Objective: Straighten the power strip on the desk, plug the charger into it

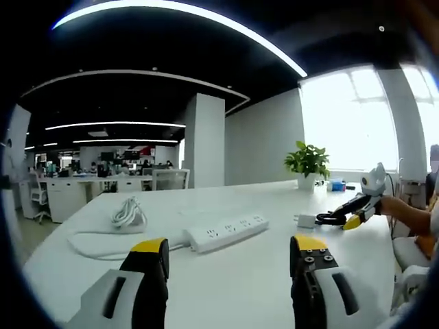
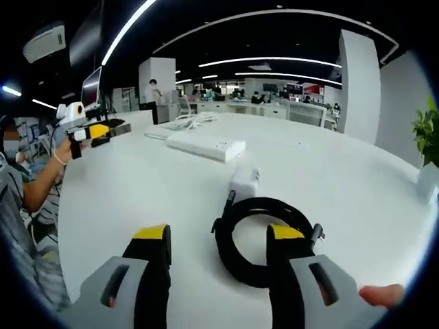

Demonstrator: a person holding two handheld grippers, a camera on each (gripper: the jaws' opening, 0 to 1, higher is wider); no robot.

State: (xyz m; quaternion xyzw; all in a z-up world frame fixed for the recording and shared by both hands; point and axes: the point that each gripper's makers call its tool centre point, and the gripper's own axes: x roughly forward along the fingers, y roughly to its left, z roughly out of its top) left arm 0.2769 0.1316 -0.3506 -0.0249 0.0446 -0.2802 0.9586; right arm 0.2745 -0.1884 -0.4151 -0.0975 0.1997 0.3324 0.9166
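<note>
Where ceiling lights curve, white desk (open office), power strip.

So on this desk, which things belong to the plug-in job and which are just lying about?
Part of the job:
- power strip, lying askew, with its bundled white cord
- charger, with its coiled black cable
- left gripper and right gripper, both open, holding nothing

Just lying about:
- potted plant
- small blue item beside it, too small to identify
</note>
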